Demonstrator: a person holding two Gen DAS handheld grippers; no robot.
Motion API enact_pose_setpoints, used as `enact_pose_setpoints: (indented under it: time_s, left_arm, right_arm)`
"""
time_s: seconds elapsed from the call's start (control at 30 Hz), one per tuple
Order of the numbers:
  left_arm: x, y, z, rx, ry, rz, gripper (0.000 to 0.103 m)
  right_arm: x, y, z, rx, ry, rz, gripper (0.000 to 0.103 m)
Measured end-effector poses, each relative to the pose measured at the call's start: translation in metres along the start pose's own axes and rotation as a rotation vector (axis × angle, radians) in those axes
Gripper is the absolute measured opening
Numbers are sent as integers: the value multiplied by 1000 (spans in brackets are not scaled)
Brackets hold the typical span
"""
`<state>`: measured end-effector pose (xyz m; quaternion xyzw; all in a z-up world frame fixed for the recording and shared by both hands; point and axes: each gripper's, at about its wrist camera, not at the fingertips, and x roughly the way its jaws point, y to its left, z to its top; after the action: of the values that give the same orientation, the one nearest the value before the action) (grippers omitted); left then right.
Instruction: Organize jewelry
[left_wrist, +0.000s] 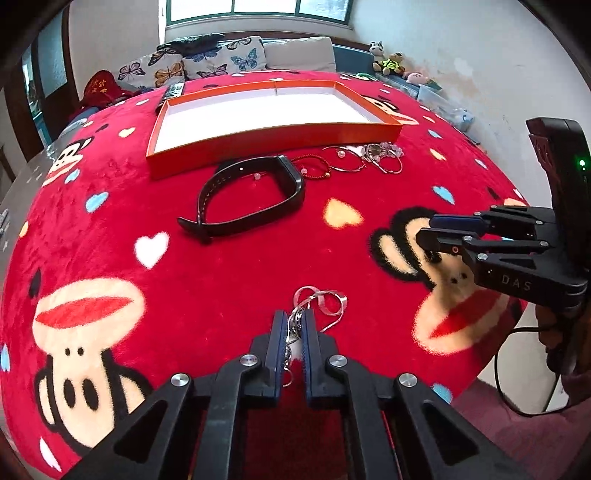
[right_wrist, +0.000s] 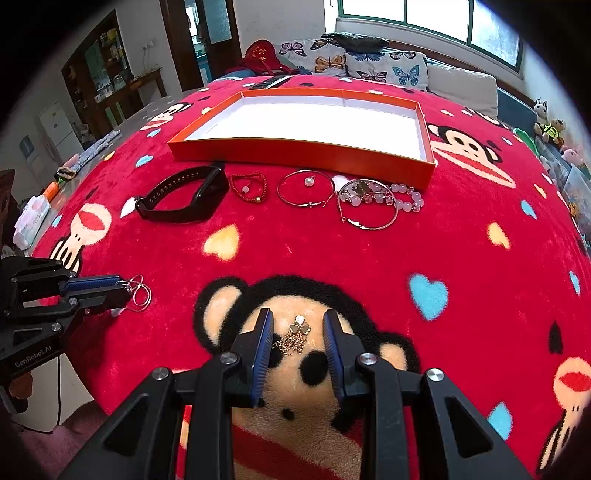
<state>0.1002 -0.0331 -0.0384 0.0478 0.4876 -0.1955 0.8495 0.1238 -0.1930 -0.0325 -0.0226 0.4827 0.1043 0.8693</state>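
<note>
the left gripper (left_wrist: 294, 325) has its fingers pinched nearly together on a thin silver chain necklace (left_wrist: 321, 301), most of which spills in loose loops onto the red fleece blanket (left_wrist: 221, 266) on the side away from the orange tray (left_wrist: 273, 110). the right gripper (right_wrist: 298, 332) stands wide, its fingers either side of a small gold pendant earring (right_wrist: 295, 338) that lies flat on the monkey face, well short of the tray. between these and the tray, just beside its near wall, sit a black fitness band (right_wrist: 181, 197), a red cord bracelet (right_wrist: 248, 186), a thin bangle with a pearl (right_wrist: 306, 188) and a tangle of pink bead bracelets (right_wrist: 380, 197). the tray itself looks bare inside. the likely trouble: the chain is held only by a short bit, so it may slide out or snag in the pile when lifted. the earring is flat and tiny, so closing may just pinch fleece, or nip its dangling chains and let it drop. carrying either over the row near the tray wall could drag those pieces.
</note>
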Motion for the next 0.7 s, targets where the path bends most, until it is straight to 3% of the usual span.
enact_pose_setpoints:
  time_s: [0.2, 0.7]
  left_arm:
    - [-1, 0, 2, -9, -3, 7, 4]
    - [-11, 6, 6, -45, -36, -5, 3]
  right_arm:
    - [-1, -3, -1, 13, -4, 0, 21]
    - [0, 9, -2, -76, 0, -51, 18]
